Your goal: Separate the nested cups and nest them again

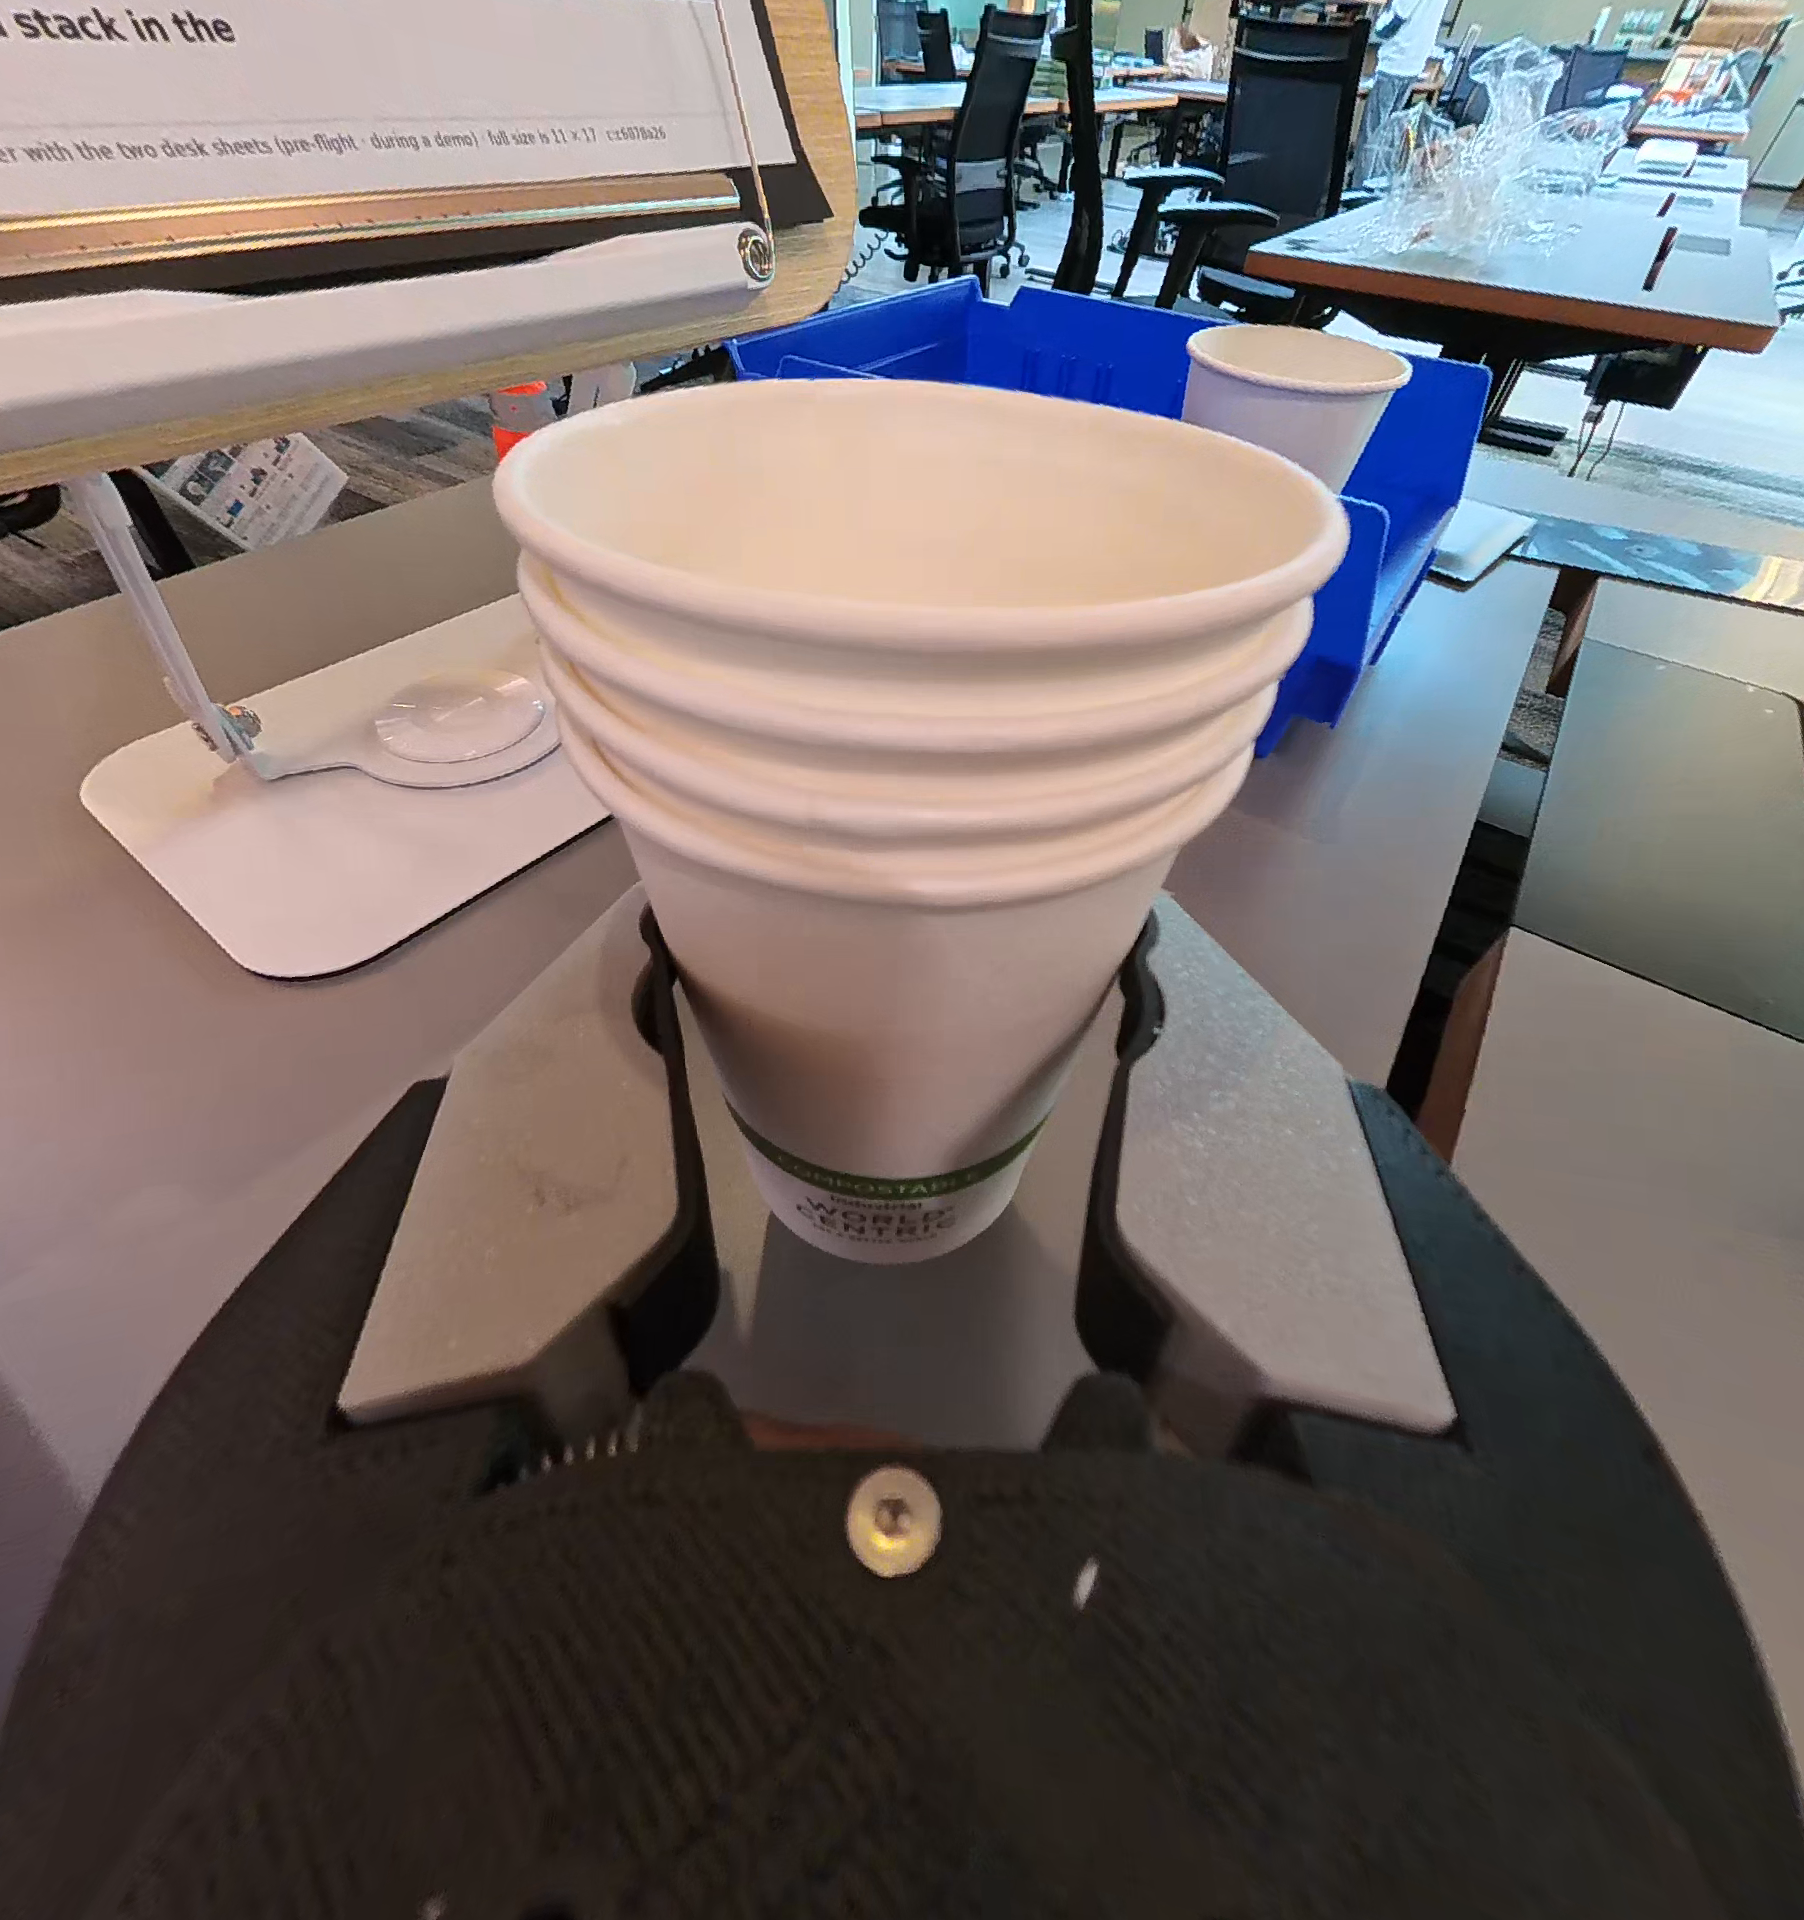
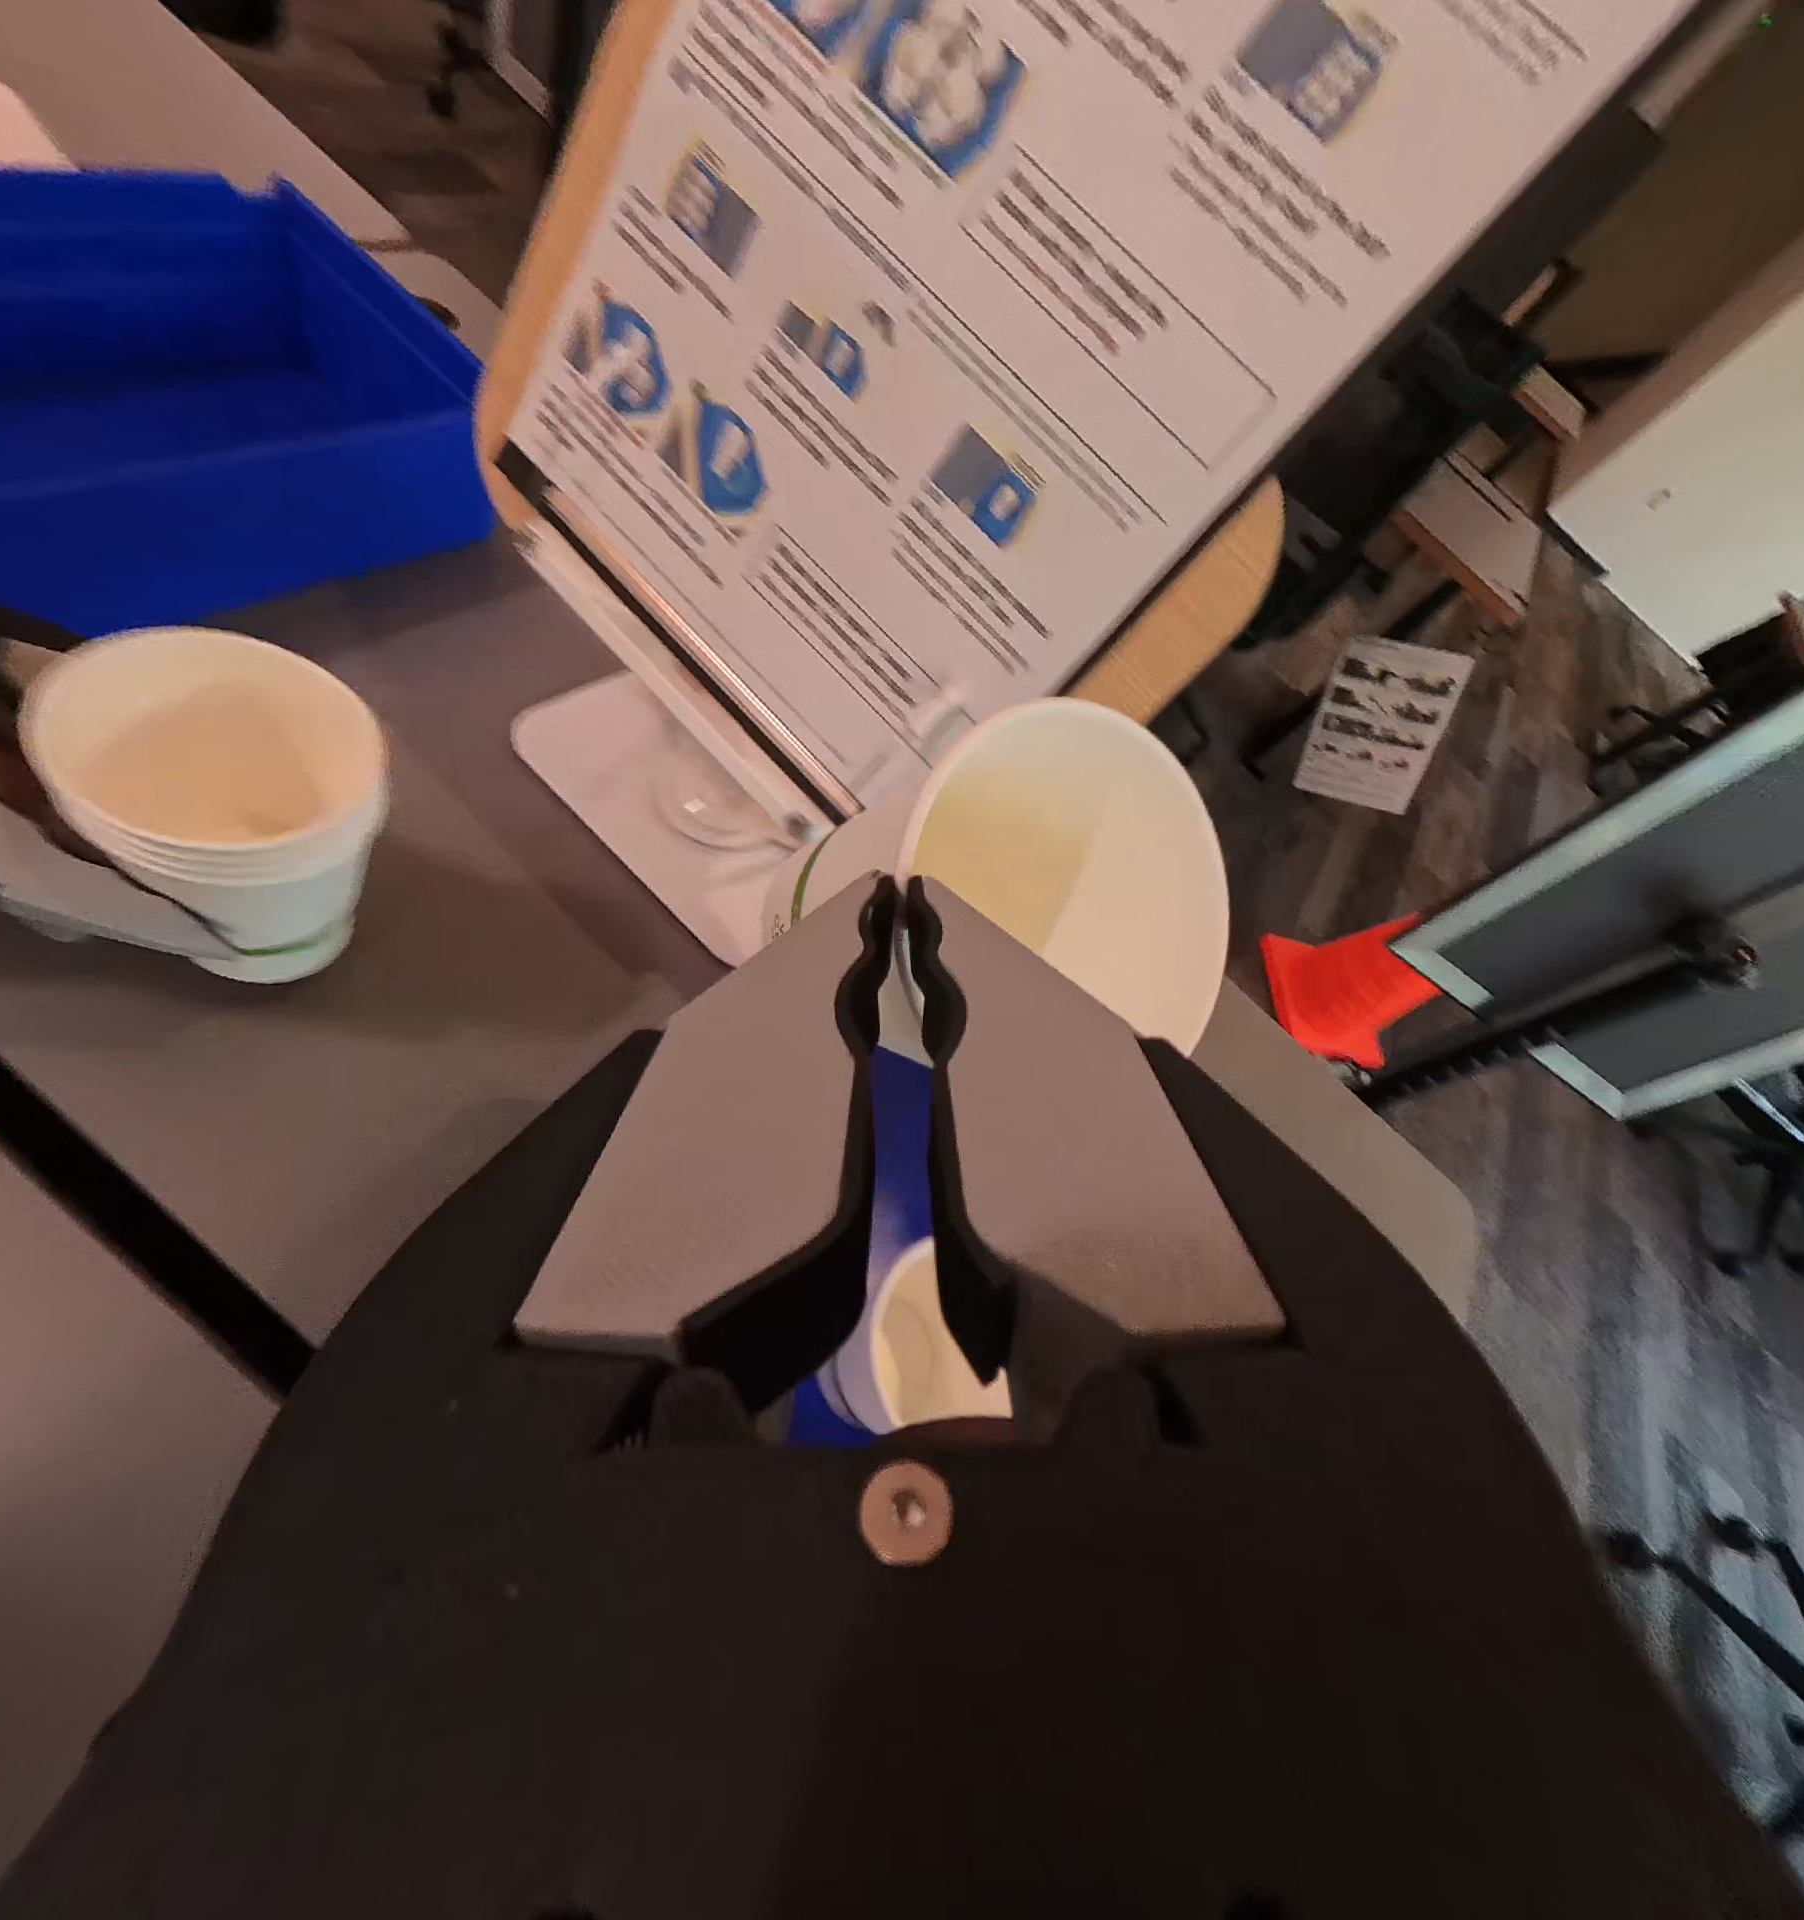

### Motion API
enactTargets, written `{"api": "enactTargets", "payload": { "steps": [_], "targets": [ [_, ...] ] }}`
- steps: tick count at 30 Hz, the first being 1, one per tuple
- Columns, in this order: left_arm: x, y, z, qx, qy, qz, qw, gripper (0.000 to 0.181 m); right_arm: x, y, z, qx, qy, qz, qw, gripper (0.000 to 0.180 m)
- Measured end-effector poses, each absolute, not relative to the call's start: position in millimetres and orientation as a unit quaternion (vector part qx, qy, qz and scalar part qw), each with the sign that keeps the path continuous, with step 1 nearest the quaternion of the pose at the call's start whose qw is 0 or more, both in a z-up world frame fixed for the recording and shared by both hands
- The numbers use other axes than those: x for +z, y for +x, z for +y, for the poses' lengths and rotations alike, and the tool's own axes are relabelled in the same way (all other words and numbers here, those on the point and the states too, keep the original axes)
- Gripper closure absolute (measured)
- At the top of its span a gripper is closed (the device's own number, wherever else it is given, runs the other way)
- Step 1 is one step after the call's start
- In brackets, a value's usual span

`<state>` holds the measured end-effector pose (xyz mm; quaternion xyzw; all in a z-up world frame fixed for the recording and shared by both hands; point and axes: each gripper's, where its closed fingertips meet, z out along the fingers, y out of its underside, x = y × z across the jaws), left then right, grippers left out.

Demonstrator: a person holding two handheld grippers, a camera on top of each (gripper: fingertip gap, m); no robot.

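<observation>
A stack of several nested white paper cups (image 1: 908, 727) stands upright between the fingers of my left gripper (image 1: 898, 977), which is shut on the bottom cup's lower wall just above the grey table (image 1: 150, 1143). The same stack (image 2: 212, 790) shows at the left of the right wrist view. My right gripper (image 2: 900, 909) is shut on the rim of a single white cup (image 2: 1074, 862) and holds it tilted, mouth toward the camera. Another single cup (image 1: 1293, 405) stands in the blue bin (image 1: 1085, 332). It also shows between my right fingers (image 2: 919, 1351).
A document stand with a white base (image 1: 306, 862) and an instruction board (image 2: 929, 364) stands at the back of the table. The blue bin (image 2: 202, 416) sits beside it. An orange object (image 2: 1334, 987) lies on the floor past the table edge. Office chairs and desks lie beyond.
</observation>
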<state>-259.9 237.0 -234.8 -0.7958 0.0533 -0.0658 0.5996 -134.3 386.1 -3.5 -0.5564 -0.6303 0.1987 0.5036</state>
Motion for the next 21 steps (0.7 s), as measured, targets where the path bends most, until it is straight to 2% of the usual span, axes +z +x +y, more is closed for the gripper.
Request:
{"api": "enactTargets", "payload": {
  "steps": [4,10,21],
  "targets": [
    [-236,-261,238,-0.064,-0.797,0.052,0.599,0.094,-28,-119,440,0.113,-0.592,-0.617,0.505,0.180],
    [-239,-259,238,-0.059,-0.802,0.057,0.592,0.094,-84,-122,501,0.032,-0.639,-0.616,0.460,0.180],
    [-240,-258,240,-0.057,-0.804,0.060,0.588,0.095,-179,-125,564,-0.033,-0.693,-0.620,0.368,0.179]
  ]
}}
